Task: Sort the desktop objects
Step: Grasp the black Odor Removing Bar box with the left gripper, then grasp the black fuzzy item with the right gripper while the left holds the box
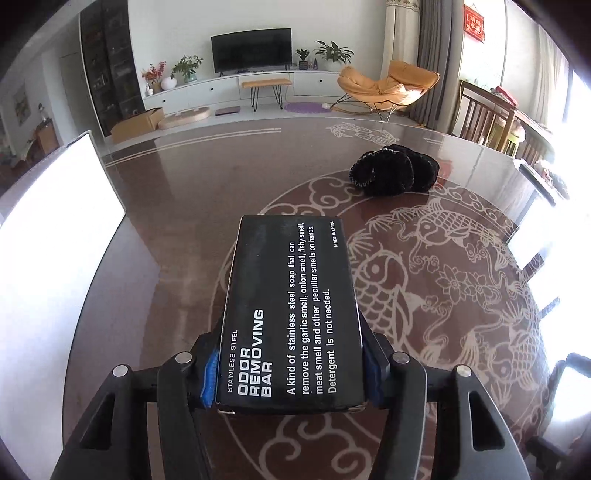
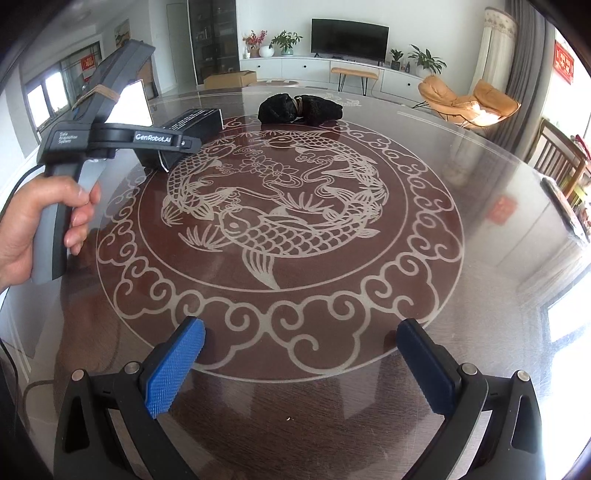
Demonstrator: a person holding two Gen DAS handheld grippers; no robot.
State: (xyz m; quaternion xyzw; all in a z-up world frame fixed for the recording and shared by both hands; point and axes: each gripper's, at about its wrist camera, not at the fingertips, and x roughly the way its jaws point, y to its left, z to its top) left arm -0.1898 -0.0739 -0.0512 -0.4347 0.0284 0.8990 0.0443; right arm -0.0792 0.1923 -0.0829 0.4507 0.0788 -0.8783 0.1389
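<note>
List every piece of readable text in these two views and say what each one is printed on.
On the black box in the left gripper:
"STAINLESS STEEL"
"ODOR REMOVING BAR"
"A kind of stainless steel soap that can remove the garlic smell, onion smell, fishy smell, meat smell and other peculiar smells on hands. Detergent is not needed."
"MADE IN CHINA"
On that gripper's body, right wrist view:
"GenRobot.AI"
Small grey print beside it: too blurred.
Red wall hangings: unreadable.

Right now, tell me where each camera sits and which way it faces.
Left wrist: on the left gripper, angled down across the table; its jaws clamp the black box.
Right wrist: on the right gripper, open over the table; the left hand shows at left.
Both share the box, the black cloth bundle and the TV.
</note>
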